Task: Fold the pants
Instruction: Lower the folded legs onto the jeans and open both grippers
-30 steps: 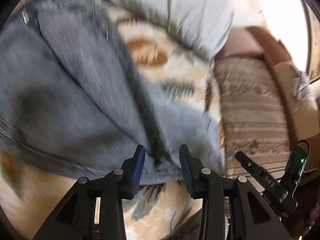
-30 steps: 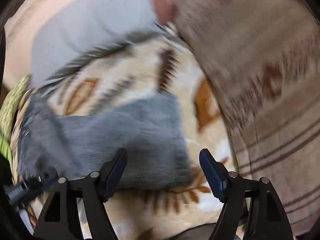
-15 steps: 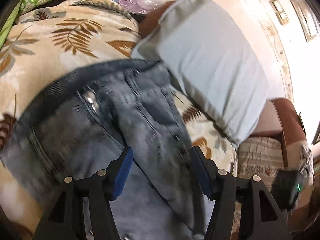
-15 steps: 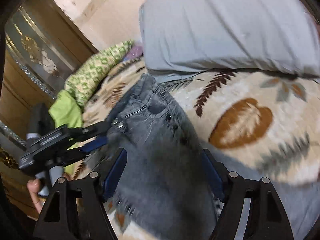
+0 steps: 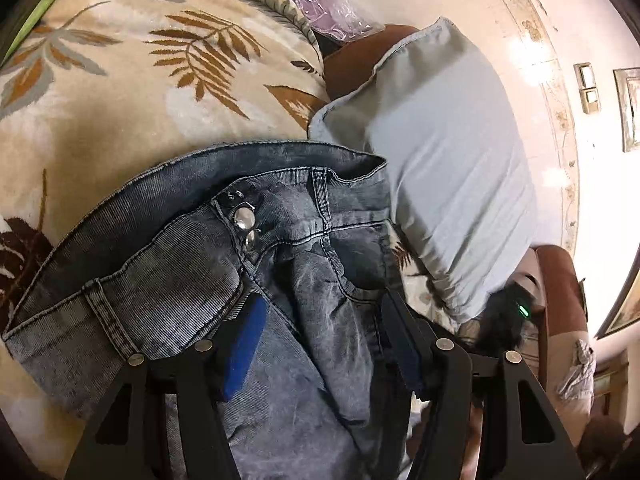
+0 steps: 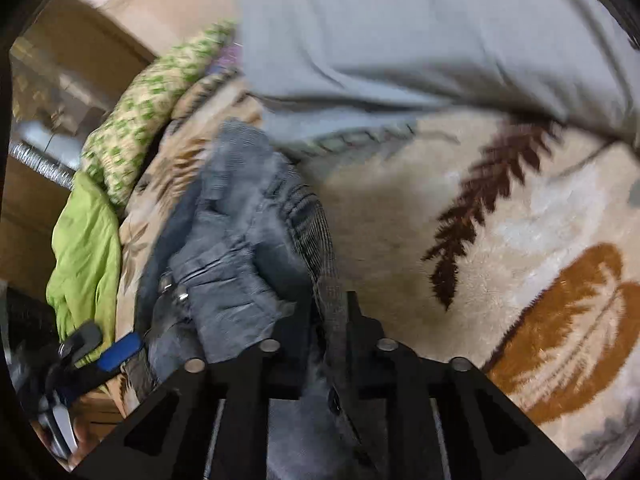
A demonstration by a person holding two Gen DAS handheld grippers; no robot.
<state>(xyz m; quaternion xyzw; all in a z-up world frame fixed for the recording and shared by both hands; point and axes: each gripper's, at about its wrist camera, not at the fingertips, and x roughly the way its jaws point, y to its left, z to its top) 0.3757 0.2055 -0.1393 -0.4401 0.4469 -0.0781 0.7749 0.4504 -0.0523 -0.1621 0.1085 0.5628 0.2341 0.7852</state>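
Leaf-print blanket (image 5: 120, 92) under jeans (image 5: 192, 280) | left gripper (image 5: 324, 336) jaws spread over fly | right gripper (image 6: 320, 320) jaws clamped on waistband

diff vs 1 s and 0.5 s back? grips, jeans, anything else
Both grippers swung from the leg end up to the waistband of the jeans. The right gripper, wide open before, has closed on the waistband edge. The left gripper has opened wider and now straddles the fly area, one finger tucked under denim. The grey pillow and leaf-print blanket stayed put.
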